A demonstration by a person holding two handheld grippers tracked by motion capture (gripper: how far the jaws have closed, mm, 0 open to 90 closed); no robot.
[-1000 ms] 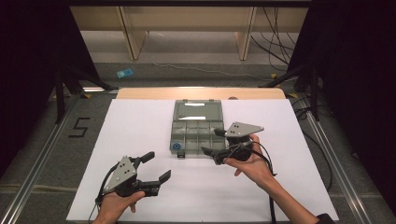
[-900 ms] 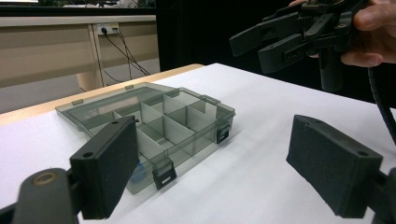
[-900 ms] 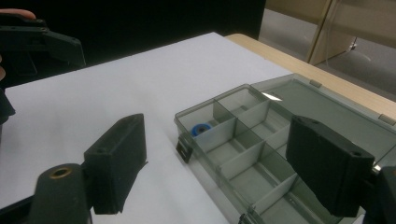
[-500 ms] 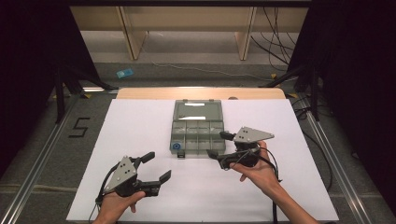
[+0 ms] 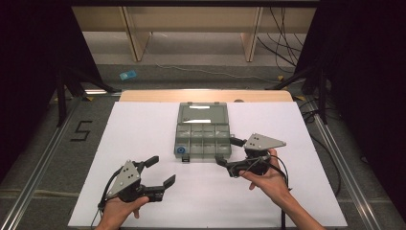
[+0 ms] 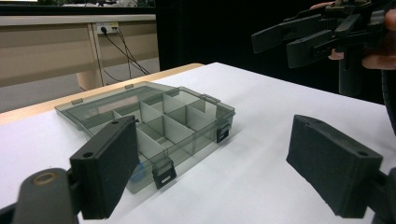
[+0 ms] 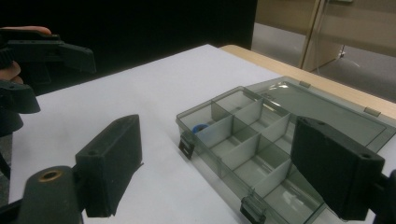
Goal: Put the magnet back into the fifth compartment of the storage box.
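Lying open near the middle of the white desk (image 5: 143,120), the grey translucent compartment box (image 5: 203,139) has its lid (image 5: 202,114) folded flat toward twelve o'clock and its divided tray toward six o'clock, with two dark latches (image 6: 164,175) hanging off the near edge. A small blue piece (image 5: 182,150) sits in the tray's corner compartment at about seven o'clock of the box; in the right gripper view the same piece shows in the corner cell closest to the left jaw. The right gripper (image 5: 231,154), held in a hand (image 5: 268,179) at roughly four o'clock of the box, points toward the tray's near right corner and sits just beside it without touching; its jaws have just been opening and stand wide apart with nothing between them, the tray visible past them in its own view. The left gripper (image 5: 160,171) rests low over the desk at about seven o'clock of the box, well apart from it, held by the other hand (image 5: 117,211) at the bottom edge of the high view. Its jaws are also spread apart and hold nothing, and its own view looks across the bare desk to the box's latched edge, with the right gripper hovering at the upper right.
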